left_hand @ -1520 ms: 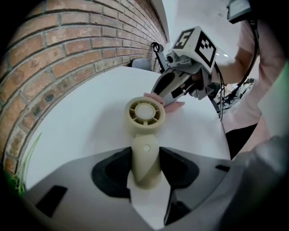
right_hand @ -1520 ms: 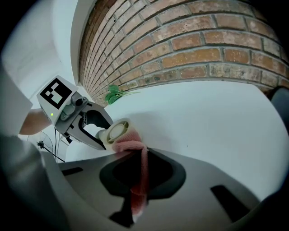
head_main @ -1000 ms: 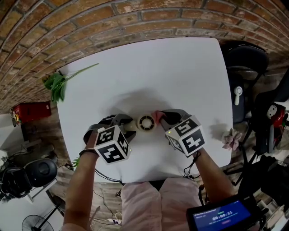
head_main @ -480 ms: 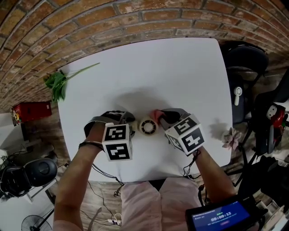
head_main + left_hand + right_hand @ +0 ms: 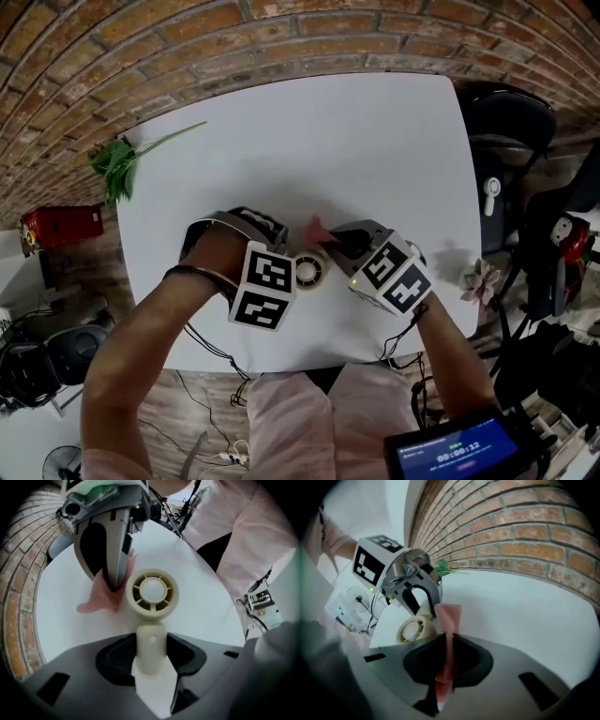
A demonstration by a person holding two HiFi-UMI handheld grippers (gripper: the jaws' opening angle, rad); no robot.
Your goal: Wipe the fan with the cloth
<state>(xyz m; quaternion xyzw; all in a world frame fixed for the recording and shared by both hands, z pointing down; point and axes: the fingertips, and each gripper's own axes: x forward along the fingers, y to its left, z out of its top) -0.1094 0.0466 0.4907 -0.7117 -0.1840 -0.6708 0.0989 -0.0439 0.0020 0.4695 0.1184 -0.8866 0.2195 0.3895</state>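
Between the jaws of the left gripper, in its own view, stands the cream handle of the fan, clamped from both sides, with the round slatted head pointing away over the white table. Against the left edge of that head the right gripper presses a pink cloth, which appears to touch the rim and trails off to the fan's left. From the right gripper view, a strip of the cloth runs down between that gripper's jaws, pinched tight, its free end standing above them; the fan's head shows just left of it. From the head view, the fan lies between the two marker cubes, a point of cloth pokes up just behind it, and a green sprig lies well away to the fan's far left. The wiping seems to be under way on the rim. To do it well, the handle wants a firm hold so the head cannot swing, while the cloth is dragged round the ring with light pressure and its loose end kept out of the slats.
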